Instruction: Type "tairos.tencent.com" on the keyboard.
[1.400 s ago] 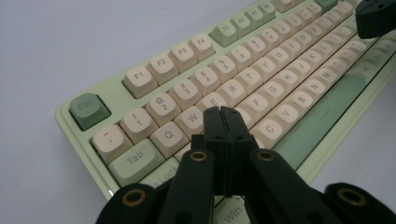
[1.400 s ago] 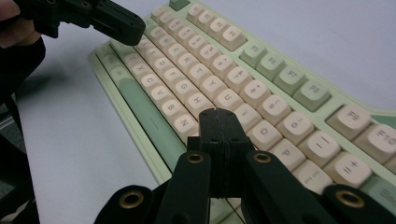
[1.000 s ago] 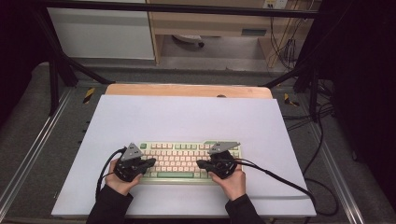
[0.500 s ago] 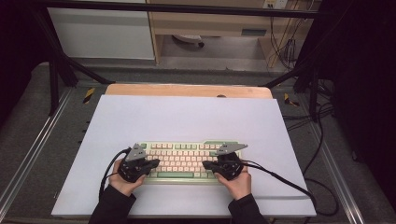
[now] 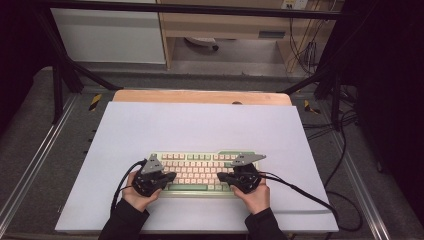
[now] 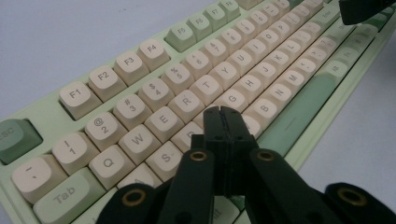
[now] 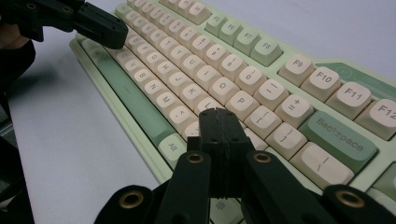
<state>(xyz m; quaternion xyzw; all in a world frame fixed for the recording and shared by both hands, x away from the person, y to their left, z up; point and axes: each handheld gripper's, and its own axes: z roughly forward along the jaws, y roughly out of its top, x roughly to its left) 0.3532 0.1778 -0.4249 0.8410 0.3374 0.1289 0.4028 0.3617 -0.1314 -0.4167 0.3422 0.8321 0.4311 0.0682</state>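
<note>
A green and cream keyboard (image 5: 205,170) is laid flat near the front edge of the table (image 5: 200,125). Both the left gripper (image 6: 223,111) and right gripper (image 7: 218,113) are kept fully closed, nothing gripped, tips poised over the home-row keys like they're being used for typing. Two neighbouring keys could easily get mashed at once since the closed fingers are wider than the gaps, or the keyboard might get shoved sideways if it's pressed at a slant.
</note>
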